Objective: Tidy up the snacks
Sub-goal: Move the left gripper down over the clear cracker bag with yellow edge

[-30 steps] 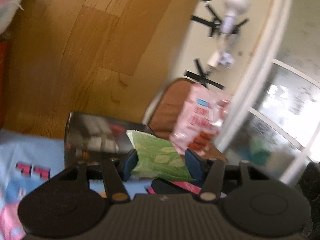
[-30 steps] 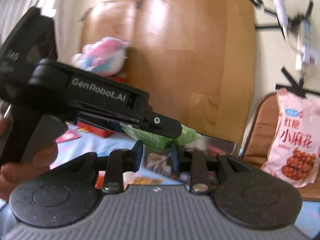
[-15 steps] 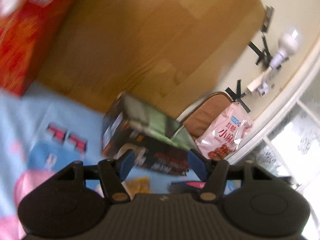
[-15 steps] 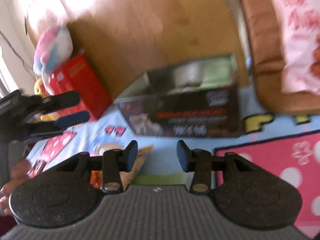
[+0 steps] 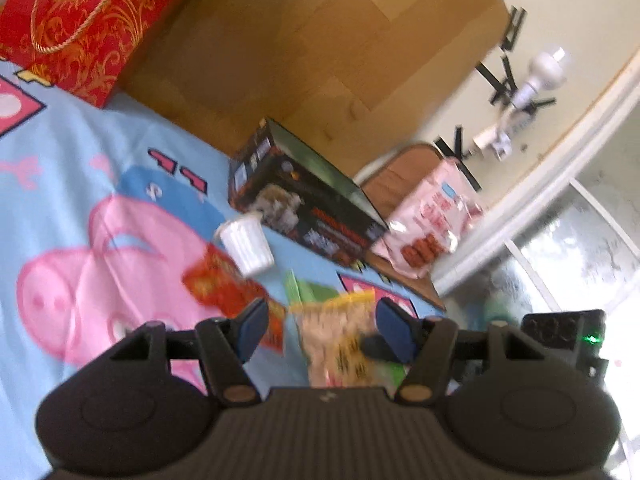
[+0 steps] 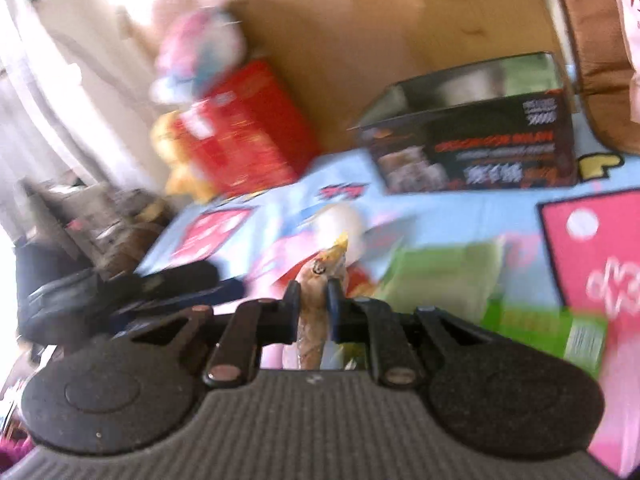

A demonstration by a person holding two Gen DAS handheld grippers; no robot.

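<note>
The right gripper is pinched tight on a tan snack packet, held edge-on at frame center. The left gripper hangs wide open with nothing in it, low over the cartoon pig blanket. The open black box sits mid-frame, pink snack bag just right of it.

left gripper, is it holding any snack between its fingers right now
No, the left gripper is open with both blue fingertips apart, hovering above the yellow-topped snack packet.
</note>
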